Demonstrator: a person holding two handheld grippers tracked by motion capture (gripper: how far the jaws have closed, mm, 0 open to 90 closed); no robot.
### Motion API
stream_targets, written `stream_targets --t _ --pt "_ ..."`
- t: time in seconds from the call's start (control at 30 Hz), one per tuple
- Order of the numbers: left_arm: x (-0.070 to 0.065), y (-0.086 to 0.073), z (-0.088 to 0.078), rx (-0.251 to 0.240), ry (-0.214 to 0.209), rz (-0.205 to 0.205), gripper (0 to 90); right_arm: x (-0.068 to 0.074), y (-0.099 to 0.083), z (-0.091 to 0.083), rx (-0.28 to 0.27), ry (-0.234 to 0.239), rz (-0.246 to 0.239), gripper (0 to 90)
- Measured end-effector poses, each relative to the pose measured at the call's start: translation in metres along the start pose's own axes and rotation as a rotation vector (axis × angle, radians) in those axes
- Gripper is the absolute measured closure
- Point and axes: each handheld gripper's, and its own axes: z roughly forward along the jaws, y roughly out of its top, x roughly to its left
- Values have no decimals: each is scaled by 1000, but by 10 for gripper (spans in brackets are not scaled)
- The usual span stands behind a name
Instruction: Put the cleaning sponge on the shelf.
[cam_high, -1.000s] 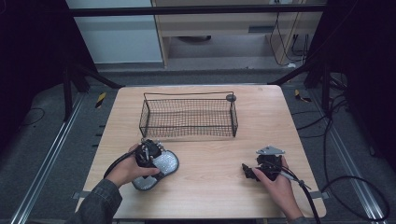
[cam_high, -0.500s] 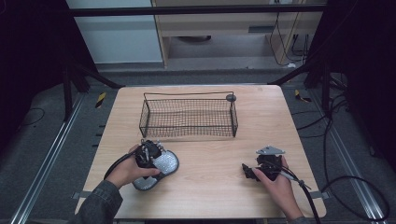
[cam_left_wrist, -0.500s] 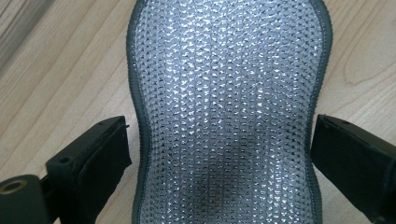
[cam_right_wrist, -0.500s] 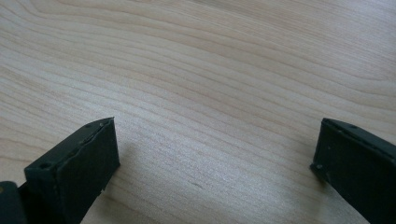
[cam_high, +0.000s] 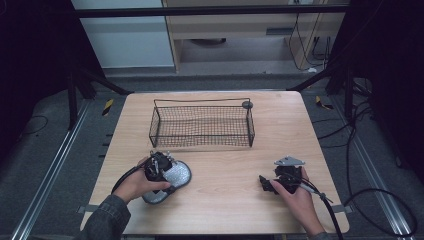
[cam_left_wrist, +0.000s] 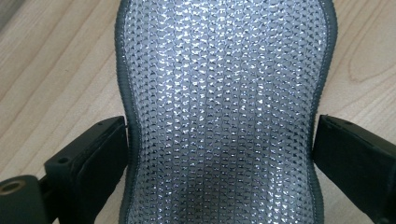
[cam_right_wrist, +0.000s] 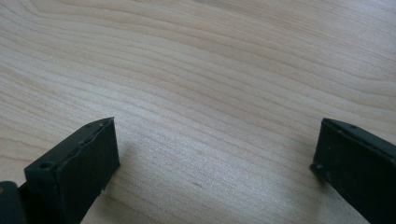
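1. The left gripper straddles the silver mesh insole, its jaws spread at either edge, not clamping it.
2. The insole lies flat on the counter, near the wire basket, on the person's side.
3. The right gripper, jaws apart and empty, rests well right of the insole.

L gripper fingers spread; R gripper same.
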Motion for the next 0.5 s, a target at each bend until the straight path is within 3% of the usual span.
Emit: stream_targets --t 0.3,0.5 --pt "1 -1 3 -4 -1 -4 29 0 0 0 0 -1 1 4" --pt "3 -4 6 -34 -20 -27 37 0 0 0 0 0 1 4"
